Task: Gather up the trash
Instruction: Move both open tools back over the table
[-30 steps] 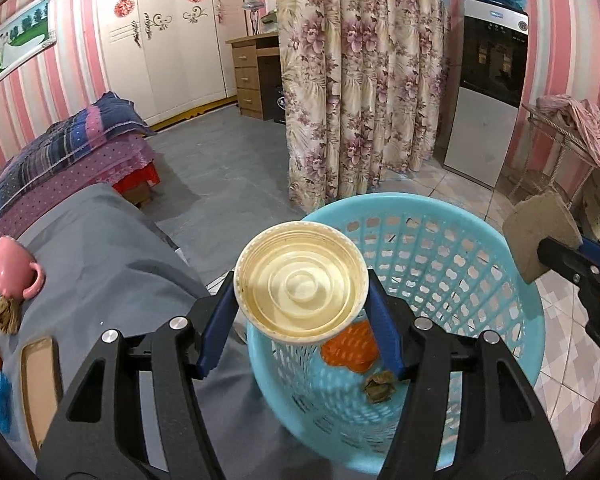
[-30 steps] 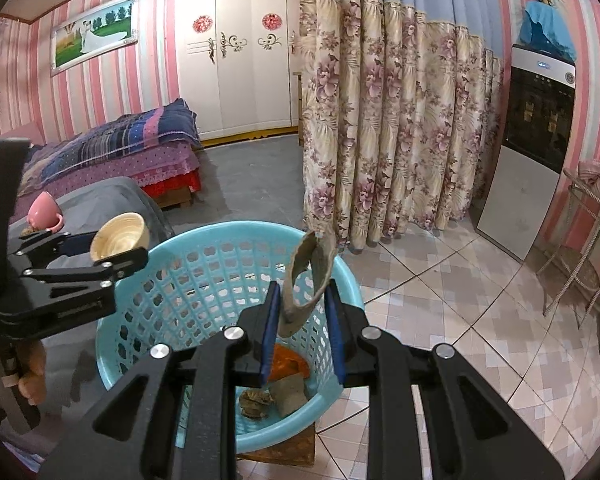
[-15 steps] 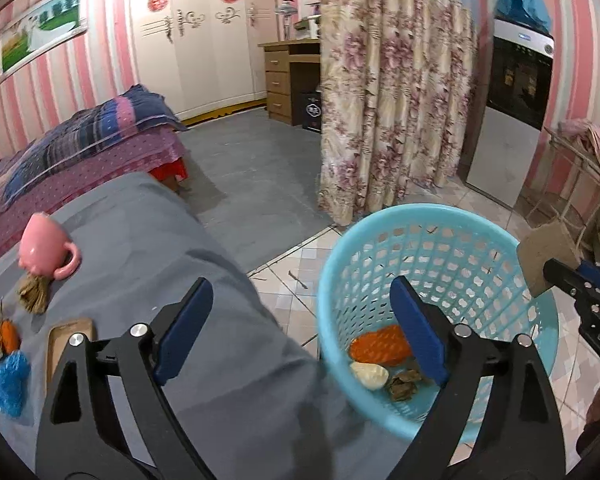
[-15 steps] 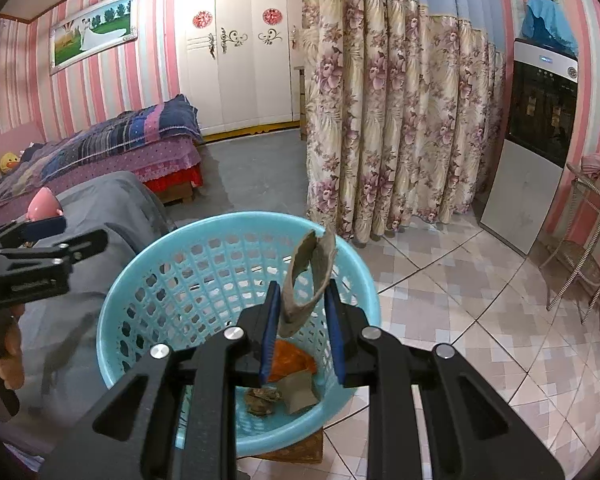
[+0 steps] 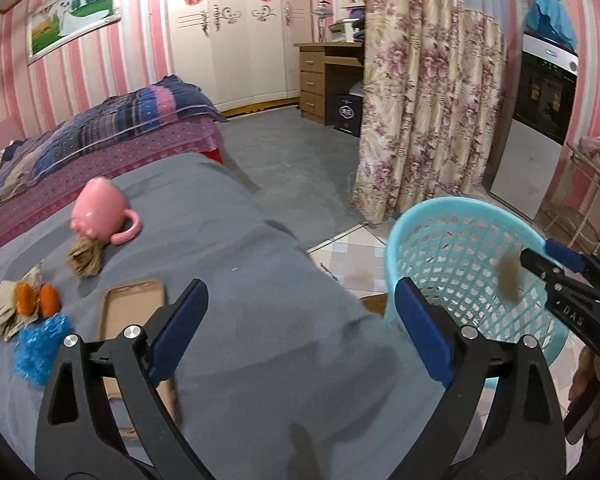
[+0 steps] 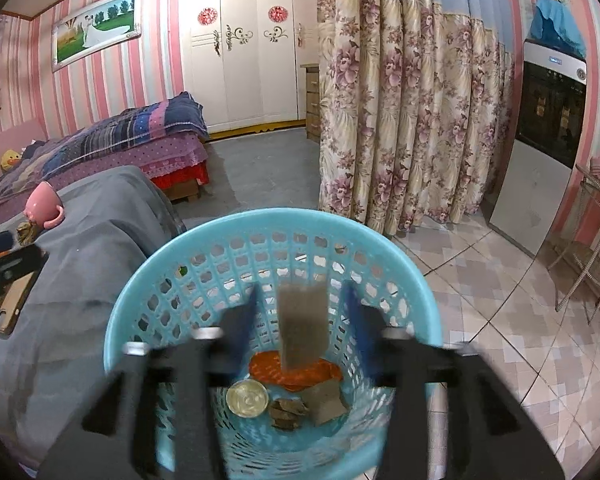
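Here the right tool (image 6: 300, 320) hangs over the blue basket (image 6: 140, 300), its jaws having just been opening, and the brown cardboard scrap (image 6: 302, 326) floats loose between them, touching neither pad and dropping toward the basket floor. The left tool (image 5: 300, 332) is released as well, jaws spread wide with nothing between them, pointing over the grey bedcover (image 5: 240, 240) just beside the basket.

To do this drop well, I judge the right tool should stay parted and centred above the rim until the scrap has cleared the pads, then lift away without clipping the basket wall. The left tool looks free to turn toward the litter on the bedcover; it should come in low and square on one piece at a time.

The right wrist view alone looks down into the basket: an orange wrapper (image 6: 292, 372), a round lid (image 6: 247, 398), dried leaves (image 6: 288, 410) and another brown scrap (image 6: 326, 400) lie on the bottom. The left wrist view sees only the basket's side, with the falling scrap as a blur before the mesh, but it shows what remains to collect: a blue tuft (image 5: 40, 346), two orange bits (image 5: 36, 300) on crumpled paper, and a straw-like clump (image 5: 85, 258) touching a pink mug (image 5: 100, 212). A tan phone case (image 5: 134, 308) lies there too; whether it counts as trash I cannot tell.
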`<state>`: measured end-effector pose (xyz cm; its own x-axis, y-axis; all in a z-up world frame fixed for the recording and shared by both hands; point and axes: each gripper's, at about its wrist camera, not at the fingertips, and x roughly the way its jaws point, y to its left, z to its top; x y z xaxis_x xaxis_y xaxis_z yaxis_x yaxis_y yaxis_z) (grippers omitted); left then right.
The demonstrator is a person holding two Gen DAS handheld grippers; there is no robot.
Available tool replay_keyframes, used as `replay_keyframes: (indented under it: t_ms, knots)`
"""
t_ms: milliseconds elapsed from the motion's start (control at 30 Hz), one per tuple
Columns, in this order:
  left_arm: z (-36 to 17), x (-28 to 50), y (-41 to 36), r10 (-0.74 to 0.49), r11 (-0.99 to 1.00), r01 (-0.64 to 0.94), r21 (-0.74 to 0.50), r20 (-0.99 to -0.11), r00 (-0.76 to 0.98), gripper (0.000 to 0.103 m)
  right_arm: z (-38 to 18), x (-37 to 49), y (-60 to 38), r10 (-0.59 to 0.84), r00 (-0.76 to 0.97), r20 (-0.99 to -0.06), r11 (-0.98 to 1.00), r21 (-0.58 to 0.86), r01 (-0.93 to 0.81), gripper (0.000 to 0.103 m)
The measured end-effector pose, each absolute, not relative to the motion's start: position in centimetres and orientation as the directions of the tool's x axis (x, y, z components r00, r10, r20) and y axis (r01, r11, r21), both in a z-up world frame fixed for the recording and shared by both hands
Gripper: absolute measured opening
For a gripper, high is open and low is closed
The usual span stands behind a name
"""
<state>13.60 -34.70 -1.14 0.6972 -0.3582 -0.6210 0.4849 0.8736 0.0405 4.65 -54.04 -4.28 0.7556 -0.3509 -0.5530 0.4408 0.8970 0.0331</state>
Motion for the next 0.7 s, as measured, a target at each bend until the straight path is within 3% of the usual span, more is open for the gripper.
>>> replay_keyframes:
  t_ms: [67, 200, 300, 700]
  knots:
    - [-1.0, 13.6, -33.5, -0.343, 0.884, 0.466, 0.043, -0.618, 0.708, 0.092, -4.5, 5.1, -53.6, -0.356, 0.752, -0.554, 0.898, 0.022, 0.440, 0.067]
    - [-0.4, 13.6, -30.9, -0.334, 0.897, 0.441, 0.029, -0.607, 0.721, 0.093, -4.2, 5.4, -52.9, -0.382, 0.744, -0.548, 0.890, -0.001, 0.456, 0.090]
    - [-0.1, 13.8, -28.7, -0.319, 0.910, 0.414, 0.021, -0.603, 0.731, 0.094, -3.4, 5.3, -52.1, -0.404, 0.747, -0.528, 0.881, -0.005, 0.473, 0.096]
    - [1.3, 14.0, -19.3, -0.239, 0.948, 0.318, 0.023, -0.606, 0.759, 0.097, -0.8, 7.5, -45.4, -0.364, 0.779, -0.511, 0.911, -0.024, 0.411, 0.098]
